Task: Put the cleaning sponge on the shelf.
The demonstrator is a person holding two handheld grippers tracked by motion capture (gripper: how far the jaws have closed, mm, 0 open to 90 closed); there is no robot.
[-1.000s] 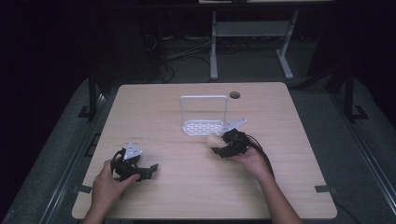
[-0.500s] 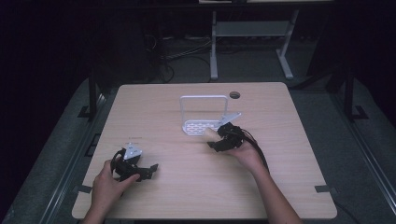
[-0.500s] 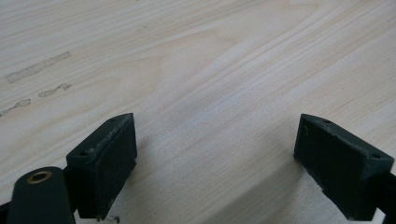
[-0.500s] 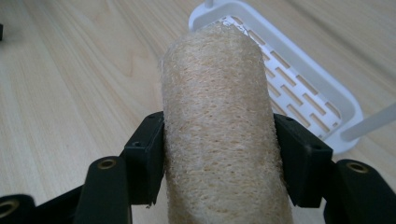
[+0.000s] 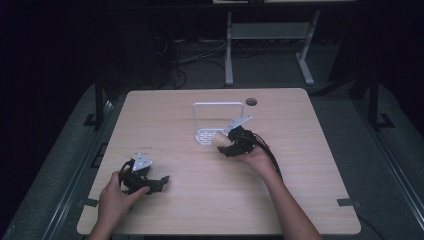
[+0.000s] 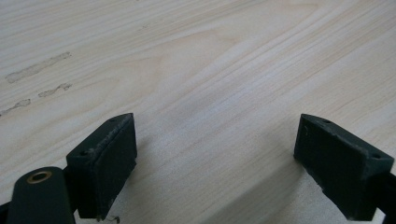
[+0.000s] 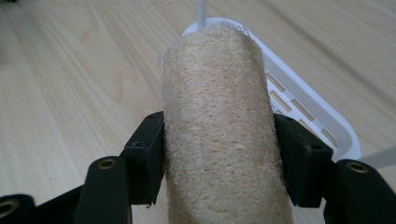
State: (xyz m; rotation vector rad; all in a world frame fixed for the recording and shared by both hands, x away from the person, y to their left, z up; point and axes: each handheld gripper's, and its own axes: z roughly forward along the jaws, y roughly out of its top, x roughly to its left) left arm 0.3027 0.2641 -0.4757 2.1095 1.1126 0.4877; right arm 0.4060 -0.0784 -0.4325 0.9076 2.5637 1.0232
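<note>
A beige loofah sponge roll (image 7: pixel 219 126) sits clamped between the black jaws of my right gripper (image 7: pixel 219 154), its far end reaching over the rim of a white slotted tray (image 7: pixel 303 112). From above, my right gripper (image 5: pixel 231 145) holds the loofah roll (image 5: pixel 220 138) at the front right corner of the white tray (image 5: pixel 206 136), which has a tall white wire frame (image 5: pixel 218 105). My left gripper (image 5: pixel 155 185) rests near the table's front left, open, its pads (image 6: pixel 105 158) wide apart over bare wood.
The light wooden table (image 5: pixel 175 115) has a small dark round hole (image 5: pixel 251 101) near its back edge. Faint smudges (image 6: pixel 37 70) mark the wood ahead of the left gripper. Dark floor, cables and a white stand (image 5: pixel 267 35) lie beyond the table.
My right gripper with the loofah roll has shifted slightly up and left toward the white tray. The left gripper has stayed still.
</note>
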